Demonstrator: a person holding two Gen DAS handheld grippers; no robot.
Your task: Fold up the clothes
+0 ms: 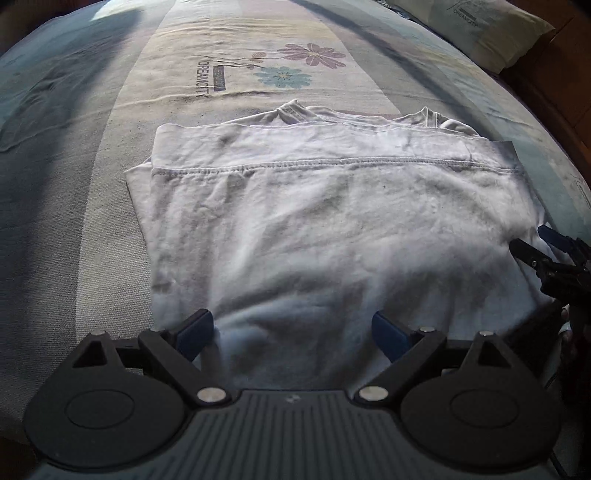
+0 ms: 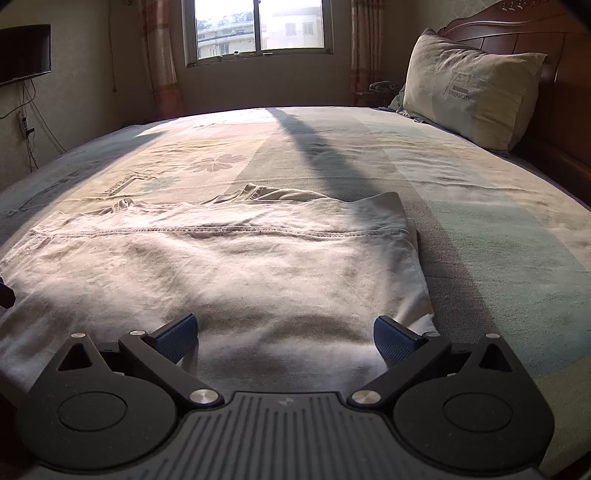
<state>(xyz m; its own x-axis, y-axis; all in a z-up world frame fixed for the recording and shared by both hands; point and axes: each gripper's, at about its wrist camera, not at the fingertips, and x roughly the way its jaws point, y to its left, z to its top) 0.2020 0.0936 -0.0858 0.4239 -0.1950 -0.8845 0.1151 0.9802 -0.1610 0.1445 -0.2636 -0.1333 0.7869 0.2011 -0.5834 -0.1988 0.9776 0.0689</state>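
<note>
White cotton T-shirt [image 1: 325, 221], folded once with its stitched hem across the top, lies flat mid-bed on the striped floral bedsheet [image 1: 229, 66]. Left gripper [image 1: 291, 332] fingers wide over the near edge, holding nothing; right gripper [image 2: 286, 334] likewise wide and empty at the shirt's right corner. Risk, as I judge it: pinching only the top layer would drag the fold askew. Left view shows the collar; only the right view shows the cream pillow [image 2: 469, 85] and window [image 2: 258, 26].
</note>
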